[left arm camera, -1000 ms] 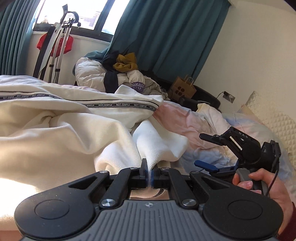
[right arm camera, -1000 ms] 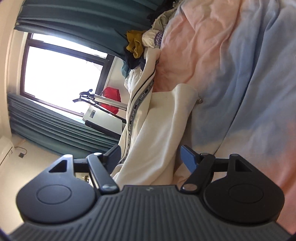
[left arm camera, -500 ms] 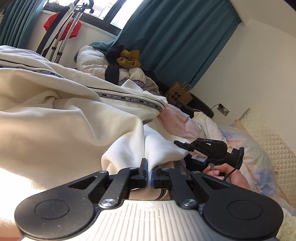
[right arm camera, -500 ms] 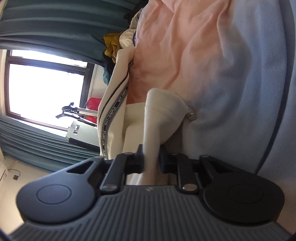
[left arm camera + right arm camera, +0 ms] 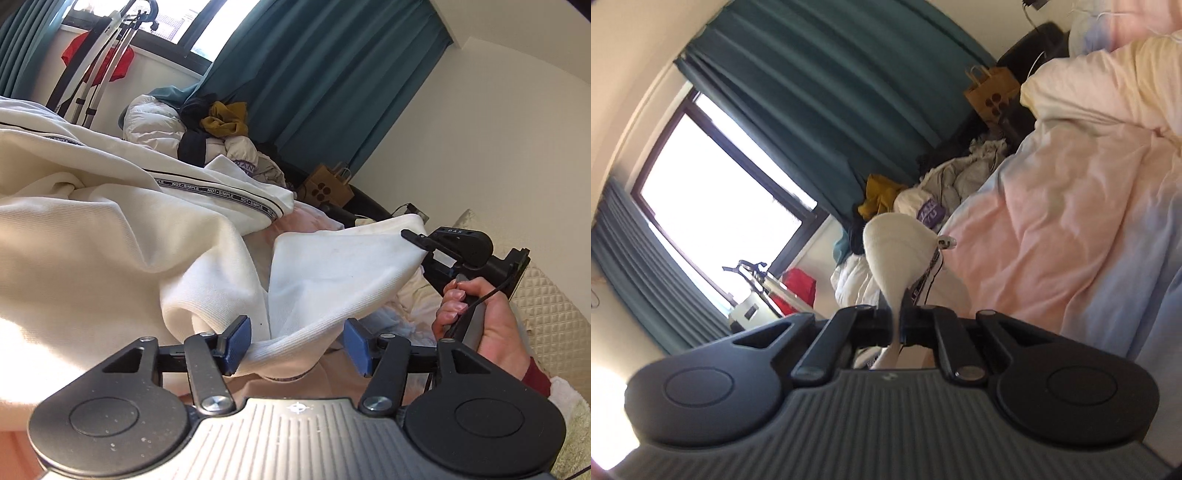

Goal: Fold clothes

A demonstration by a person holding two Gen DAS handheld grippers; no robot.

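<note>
Since a second ago the left gripper (image 5: 297,341) has let go: from the left wrist view its blue pads, then pinched on the white ribbed cuff (image 5: 332,288), are opening, and the cuff lies loosely between them, brushing the left pad at most. That cuff belongs to a cream sweatshirt (image 5: 92,251) heaped on the bed to the left, its black lettered tape running across the folds. To the right, a hand (image 5: 484,325) holds the right gripper (image 5: 417,240), which pinches the cuff's far corner and pulls the fabric taut, so its long axis runs from the left pads up and right toward that tool; the right hand now carries it. A brown paper bag (image 5: 328,188) stands by the teal curtain; its contents are not visible. From the right wrist view, the right gripper (image 5: 899,321) is clamped shut on the white cuff (image 5: 897,251), raised above the pink and blue duvet (image 5: 1071,229).
</note>
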